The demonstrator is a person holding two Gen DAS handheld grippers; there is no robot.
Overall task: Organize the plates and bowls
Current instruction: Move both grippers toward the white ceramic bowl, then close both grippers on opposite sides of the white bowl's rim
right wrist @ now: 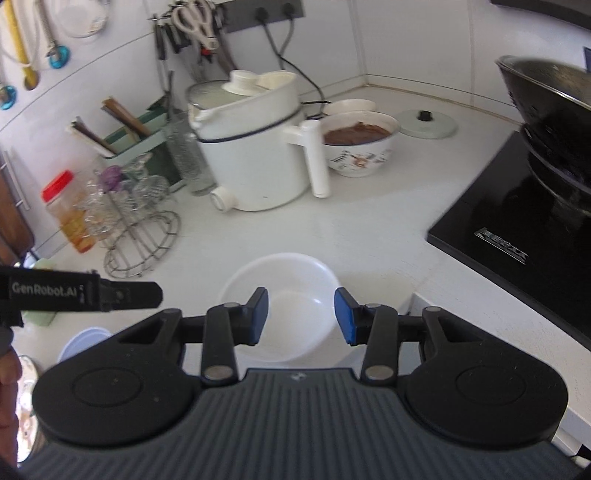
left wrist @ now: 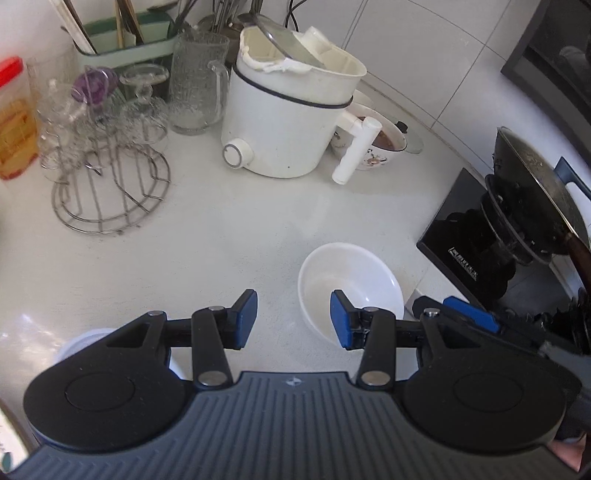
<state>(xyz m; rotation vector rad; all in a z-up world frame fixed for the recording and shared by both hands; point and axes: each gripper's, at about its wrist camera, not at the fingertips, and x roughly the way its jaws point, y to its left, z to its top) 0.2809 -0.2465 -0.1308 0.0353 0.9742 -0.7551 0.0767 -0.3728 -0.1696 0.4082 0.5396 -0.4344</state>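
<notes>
Two grippers, left (left wrist: 293, 319) and right (right wrist: 301, 315), hover over the white bowl (right wrist: 280, 295) on the tabletop (left wrist: 221, 229); both jaws parted, empty. Bowl looks light, rigid, glossy, likely slippery and breakable. Best pinched at the rim.

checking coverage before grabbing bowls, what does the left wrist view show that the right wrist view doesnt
Only the left wrist view: the glass pitcher clear and whole, and the right gripper's blue fingers.

Only the right wrist view: scissors hanging on the wall, wall sockets, a green pot lid.

Both: the empty white bowl, white cooker, wire rack.
</notes>
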